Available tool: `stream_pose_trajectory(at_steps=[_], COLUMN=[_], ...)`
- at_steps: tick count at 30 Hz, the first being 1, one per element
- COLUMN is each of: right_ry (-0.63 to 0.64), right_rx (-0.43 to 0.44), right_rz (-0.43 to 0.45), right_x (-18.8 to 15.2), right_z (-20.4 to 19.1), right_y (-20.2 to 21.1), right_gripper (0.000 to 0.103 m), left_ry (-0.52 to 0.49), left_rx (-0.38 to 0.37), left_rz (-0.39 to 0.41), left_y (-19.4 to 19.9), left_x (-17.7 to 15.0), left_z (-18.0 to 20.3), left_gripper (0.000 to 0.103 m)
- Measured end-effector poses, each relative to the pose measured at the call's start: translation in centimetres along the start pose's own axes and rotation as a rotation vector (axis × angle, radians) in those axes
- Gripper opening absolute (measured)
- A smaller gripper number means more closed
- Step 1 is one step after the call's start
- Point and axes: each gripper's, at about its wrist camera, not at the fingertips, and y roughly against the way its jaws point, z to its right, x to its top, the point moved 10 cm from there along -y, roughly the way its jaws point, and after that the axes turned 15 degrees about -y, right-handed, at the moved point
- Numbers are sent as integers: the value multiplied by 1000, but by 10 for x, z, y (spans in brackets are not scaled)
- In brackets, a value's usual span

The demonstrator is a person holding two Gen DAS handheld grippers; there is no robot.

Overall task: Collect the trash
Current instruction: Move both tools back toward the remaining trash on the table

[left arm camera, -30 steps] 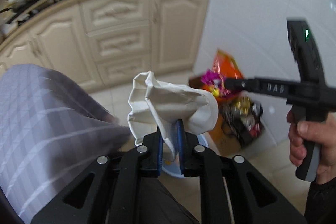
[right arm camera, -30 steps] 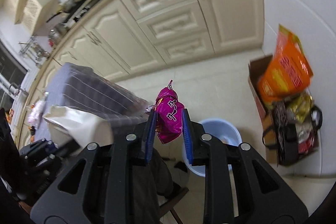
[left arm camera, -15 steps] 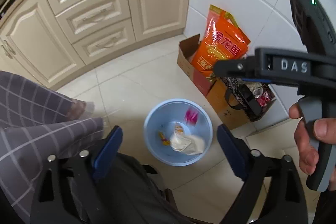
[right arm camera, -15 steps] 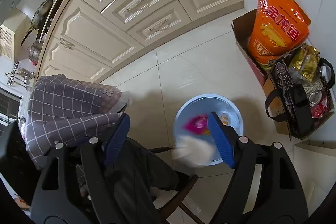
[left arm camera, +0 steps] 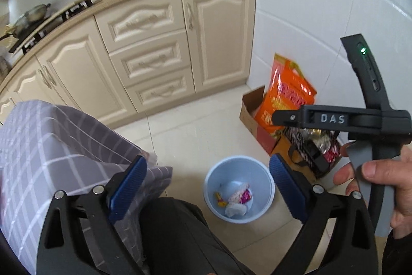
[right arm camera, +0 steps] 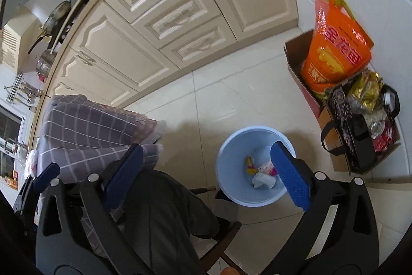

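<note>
trash (left arm camera: 238, 200) in bin (left arm camera: 267, 182) (seemingly wrappers), fingers (left arm camera: 128, 187) apart

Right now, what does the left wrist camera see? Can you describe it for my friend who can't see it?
The open left gripper hangs above a light blue bin on the tiled floor, with a white crumpled tissue and a pink wrapper inside. Cream kitchen cabinets stand behind, a grey checked cloth lies left, and the right gripper is held at the right.
</note>
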Motion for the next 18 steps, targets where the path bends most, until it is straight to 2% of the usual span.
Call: stream_pose_trajectory(at_steps=[10,18], right_ry=[143,260], right_rx=[105,198], right_rz=[81,105], right_x=[-3,-30], right_z=[-93,-177], right_y=[53,80], right_gripper=[97,97], left_ry=[85,200], left_rx=[90,202], left_rz=[145,213], left_y=[83,150], left_x=[16,-4], left_z=[-41,-97], left_gripper=[96,96])
